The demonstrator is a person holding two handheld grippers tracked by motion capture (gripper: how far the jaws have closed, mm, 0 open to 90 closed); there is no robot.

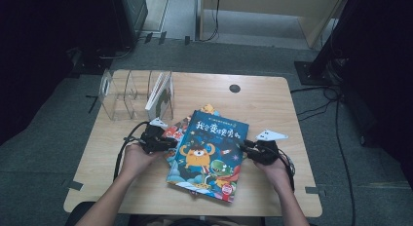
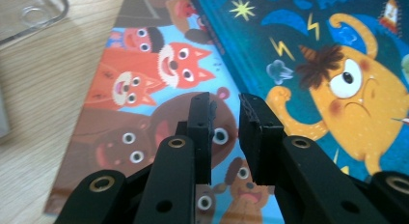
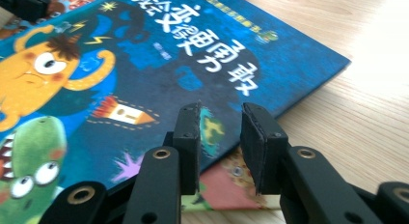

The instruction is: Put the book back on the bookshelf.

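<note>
Gripper (image 3: 219, 120) over blue book (image 3: 159, 74)

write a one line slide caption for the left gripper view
Left gripper, jaws narrowly apart and empty, hovers over the animal-cover picture book beside the overlapping blue monster picture book.

Both forearms came in from the bottom of the high view, angled inward. Left hand (image 1: 134, 158) gripped the left hand-held gripper (image 1: 165, 144), pointing right; jaws stood a narrow gap apart, nothing between the pads in its own view. Right hand (image 1: 275, 170) held the right hand-held gripper (image 1: 242, 147), pointing left, jaws likewise narrowly parted, apparently empty, though the tips were small from above.
</note>
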